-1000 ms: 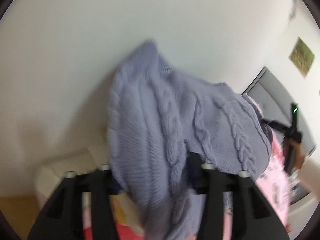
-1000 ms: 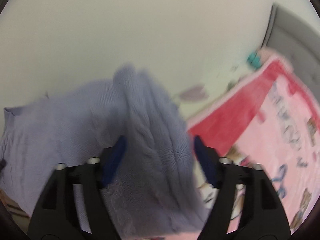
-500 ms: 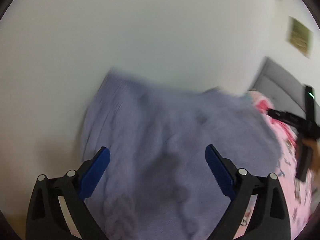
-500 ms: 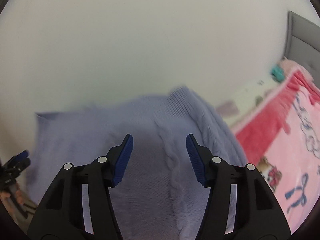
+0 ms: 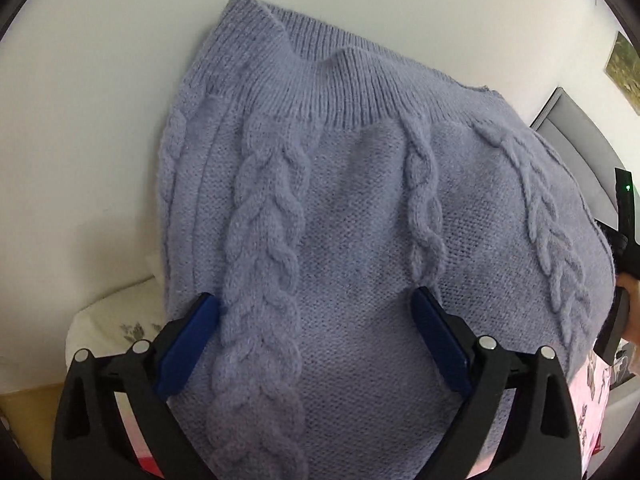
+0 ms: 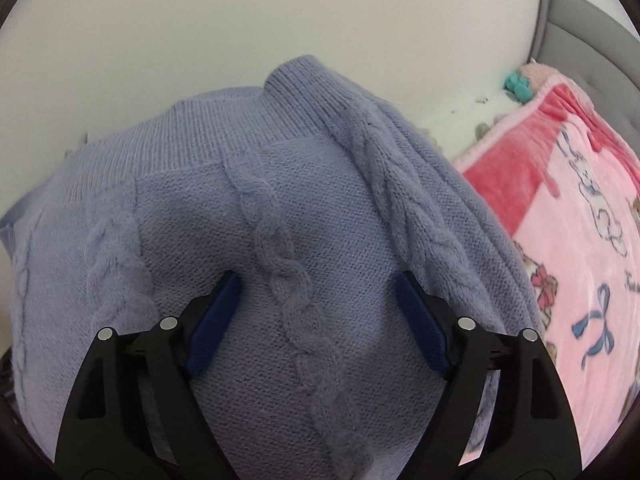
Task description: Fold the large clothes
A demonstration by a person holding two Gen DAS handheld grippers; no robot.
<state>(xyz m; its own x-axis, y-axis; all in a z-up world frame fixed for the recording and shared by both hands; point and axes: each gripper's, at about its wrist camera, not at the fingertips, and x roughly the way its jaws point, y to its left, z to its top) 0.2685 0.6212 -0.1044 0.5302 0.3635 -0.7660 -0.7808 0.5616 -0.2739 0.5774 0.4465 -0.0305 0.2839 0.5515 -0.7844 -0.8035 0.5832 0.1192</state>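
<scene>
1. The sweater (image 5: 352,208) lies spread on the pink blanket (image 6: 580,208) on the bed, ribbed hem toward the wall, probably laid flat so it can be folded.
2. The left gripper (image 5: 316,312) stands released above the knit, jaws wide, nothing pinched; they have just been opening.
3. The right gripper (image 6: 320,292) is likewise released, its jaws just reopened, cable braid between them, likely readying a fresh grip.

The sweater (image 5: 360,220) hid most of the bed (image 6: 568,184) under it. Its bottom ran off the picture's edge. The picture (image 5: 624,68) on the wall was too small to make out.
</scene>
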